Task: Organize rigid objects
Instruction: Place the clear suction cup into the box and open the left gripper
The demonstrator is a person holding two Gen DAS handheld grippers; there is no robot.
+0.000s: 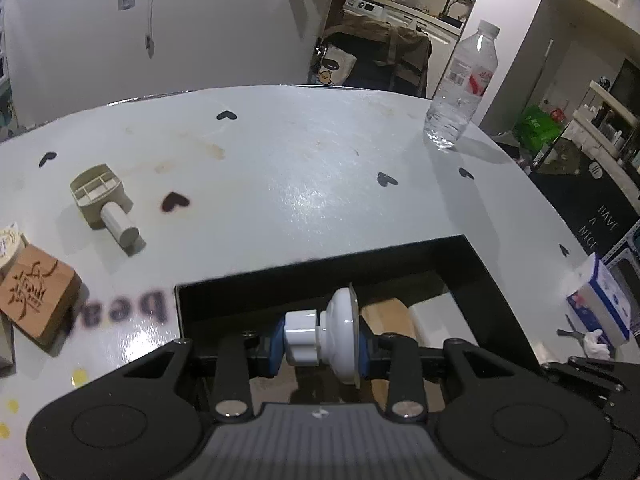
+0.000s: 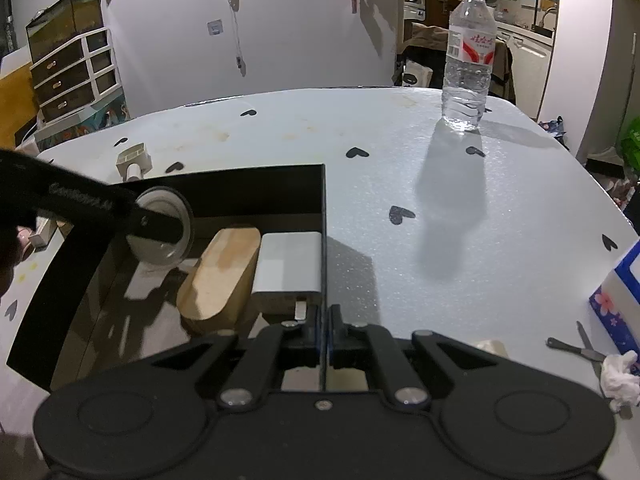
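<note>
My left gripper is shut on a white suction-cup knob and holds it over the open black box. In the right wrist view the knob's clear disc hangs above the box interior. The box holds a wooden block and a grey metal block. My right gripper is shut on the box's right wall. A beige vacuum-type nozzle and a carved wooden stamp lie on the table left of the box.
A water bottle stands at the far right of the white table. A tissue box, small scissors and a crumpled tissue lie at the right edge. A round label tin is at the left.
</note>
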